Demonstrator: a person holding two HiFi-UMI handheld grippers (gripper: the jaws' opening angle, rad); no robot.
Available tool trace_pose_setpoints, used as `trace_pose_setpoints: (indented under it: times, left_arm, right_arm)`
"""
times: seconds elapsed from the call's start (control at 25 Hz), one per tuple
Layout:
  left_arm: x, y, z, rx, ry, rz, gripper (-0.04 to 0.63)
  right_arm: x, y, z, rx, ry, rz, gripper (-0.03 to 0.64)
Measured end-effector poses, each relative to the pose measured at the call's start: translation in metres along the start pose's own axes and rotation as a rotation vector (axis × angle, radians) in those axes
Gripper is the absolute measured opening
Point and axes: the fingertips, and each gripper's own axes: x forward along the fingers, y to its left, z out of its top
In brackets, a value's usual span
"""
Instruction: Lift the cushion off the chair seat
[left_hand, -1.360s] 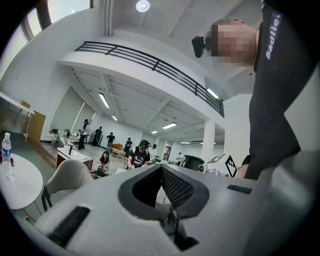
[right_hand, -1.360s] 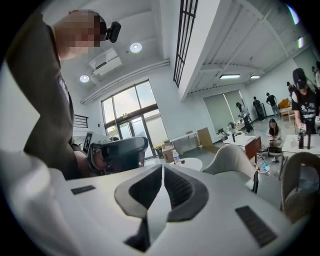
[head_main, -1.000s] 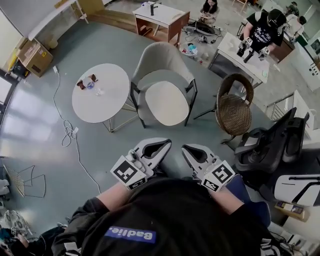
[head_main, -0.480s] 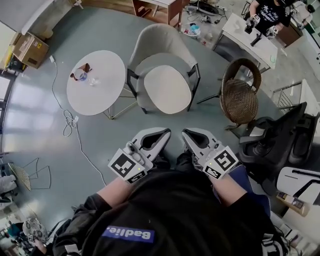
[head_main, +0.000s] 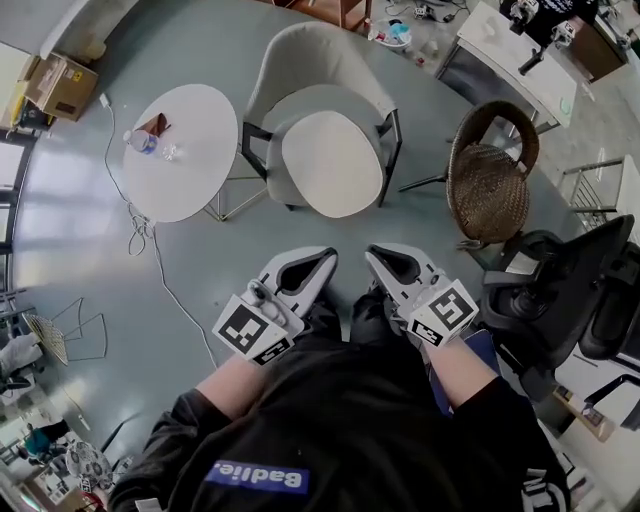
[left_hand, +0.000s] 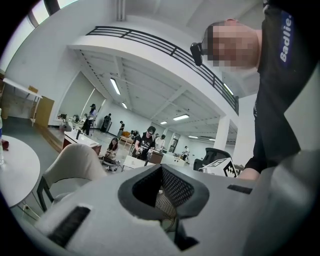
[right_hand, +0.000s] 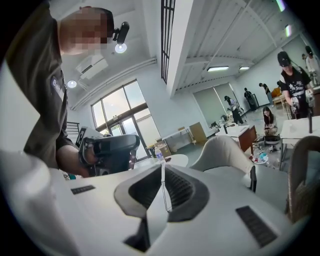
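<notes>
Because the oval cushion lies flat on the seat of the grey armchair, far ahead and well apart from both tools, the left gripper and right gripper are held side by side near the body, roughly level and pointing toward it, each with jaws clenched on nothing.

cushion on chair seat, bottle on round table

Cushion on chair seat, table left of chair, bottle on table, second chair to the right
</notes>
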Motion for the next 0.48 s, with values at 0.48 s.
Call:
trace_pose_setpoints:
  times: [0.48]
  left_arm:
    - [0.033,0.032,-0.029,-0.014,0.03,0.054,0.015]
  right_arm:
    - [0.016,-0.074,-0.062,0.086,0.085,-0.013,0.035]
